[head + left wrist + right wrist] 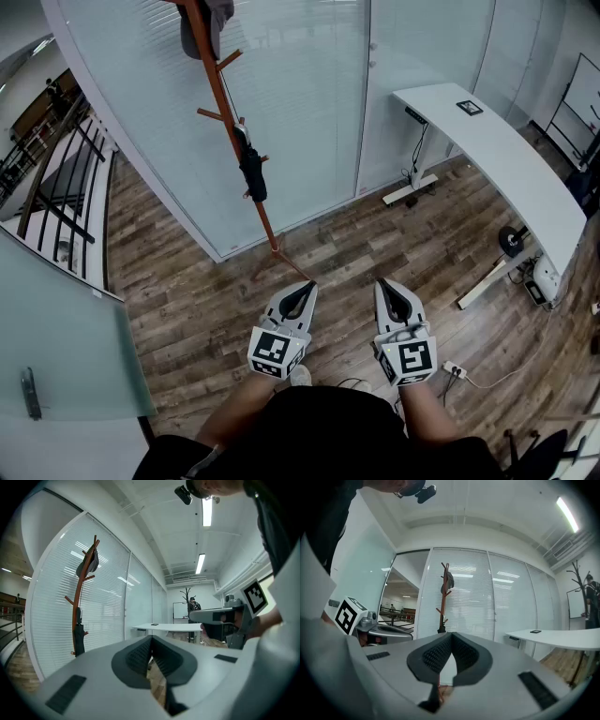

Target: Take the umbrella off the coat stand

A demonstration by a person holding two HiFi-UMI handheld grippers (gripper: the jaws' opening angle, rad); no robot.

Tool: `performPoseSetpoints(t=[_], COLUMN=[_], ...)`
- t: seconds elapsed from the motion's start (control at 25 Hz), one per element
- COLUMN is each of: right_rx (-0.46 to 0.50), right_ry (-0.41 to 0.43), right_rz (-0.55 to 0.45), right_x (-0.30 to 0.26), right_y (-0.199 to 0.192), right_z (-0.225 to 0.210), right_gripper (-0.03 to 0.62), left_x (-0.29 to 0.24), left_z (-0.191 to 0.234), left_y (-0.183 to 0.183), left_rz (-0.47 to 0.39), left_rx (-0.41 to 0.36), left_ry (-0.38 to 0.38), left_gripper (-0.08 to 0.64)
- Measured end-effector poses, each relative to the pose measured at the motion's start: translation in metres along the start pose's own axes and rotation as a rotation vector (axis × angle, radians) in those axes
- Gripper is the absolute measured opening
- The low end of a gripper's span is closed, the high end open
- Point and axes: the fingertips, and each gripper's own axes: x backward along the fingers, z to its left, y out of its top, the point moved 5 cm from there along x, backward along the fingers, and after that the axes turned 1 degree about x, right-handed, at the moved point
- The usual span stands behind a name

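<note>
A reddish-brown wooden coat stand (225, 103) rises in front of a glass wall with blinds. A folded black umbrella (252, 172) hangs from one of its lower pegs, and a grey cap (208, 23) hangs near the top. The stand (78, 606) and umbrella (78, 639) show at the left of the left gripper view; the right gripper view shows the stand (443, 599) straight ahead, far off. My left gripper (306, 289) and right gripper (386, 287) are held level, side by side, well short of the stand. Both are shut with nothing between the pads.
A long white desk (506, 159) on metal legs stands at the right, with a small dark item on top. A power strip (454, 369) and cable lie on the wood floor. A frosted glass door (66, 356) is at the left, a railing behind it.
</note>
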Motion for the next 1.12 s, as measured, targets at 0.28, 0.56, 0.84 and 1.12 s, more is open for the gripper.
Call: performPoseSetpoints(t=[0.28, 0.56, 0.84, 1.12], right_rx=[-0.010, -0.039, -0.030, 0.014], right_ry=[0.000, -0.009, -0.012, -0.003], right_rz=[-0.006, 0.010, 0.046, 0.069], right_x=[0.000, -0.013, -0.043, -0.067], right_y=[-0.001, -0.011, -0.017, -0.037], right_z=[0.007, 0.016, 0.046, 0.060], right_gripper=[0.005, 0.006, 0.006, 0.006], left_x=[0.007, 0.013, 0.028, 0.046], left_z=[0.001, 0.016, 0.053, 0.084], left_y=[-0.003, -0.008, -0.017, -0.025], left_rz=[0.003, 0.017, 0.029, 0.064], left_rx=[0.006, 0.007, 0.010, -0.069], left_ry=[0.002, -0.005, -0.003, 0.015], left_gripper=[0.012, 0.012, 0.012, 0.011])
